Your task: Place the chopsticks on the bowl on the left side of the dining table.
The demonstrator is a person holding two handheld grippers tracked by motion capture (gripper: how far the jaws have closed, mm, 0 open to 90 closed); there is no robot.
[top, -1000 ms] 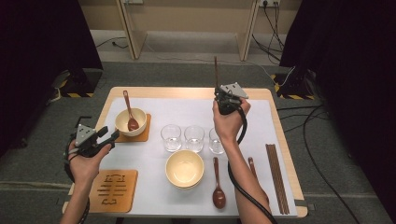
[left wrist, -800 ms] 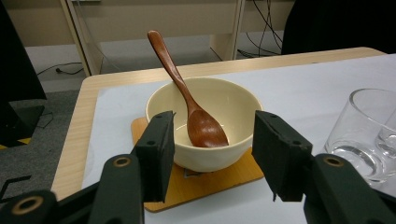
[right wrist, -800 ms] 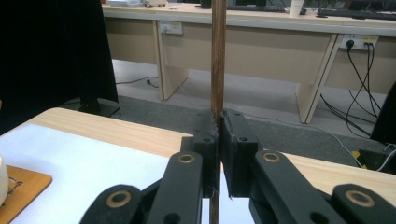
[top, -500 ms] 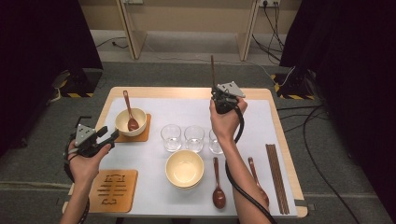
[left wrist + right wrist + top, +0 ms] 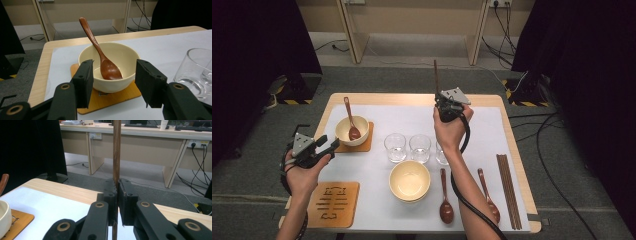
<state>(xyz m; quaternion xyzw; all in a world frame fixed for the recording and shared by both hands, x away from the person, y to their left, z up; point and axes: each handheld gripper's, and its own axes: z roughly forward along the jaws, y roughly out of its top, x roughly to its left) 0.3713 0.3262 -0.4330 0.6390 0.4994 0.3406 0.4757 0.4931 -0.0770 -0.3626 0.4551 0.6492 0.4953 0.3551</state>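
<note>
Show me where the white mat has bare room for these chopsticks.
Bare mat runs along the far edge, beyond the glasses, right of the bowl with a spoon. Another strip lies right of the glasses. The near right is crowded: spoons, chopsticks.

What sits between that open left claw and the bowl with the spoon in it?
Nothing visible. The left gripper hangs open, level with the bowl on its wooden coaster, with bare space between its jaws and the bowl's side. The nearest glass stands off to one side.
</note>
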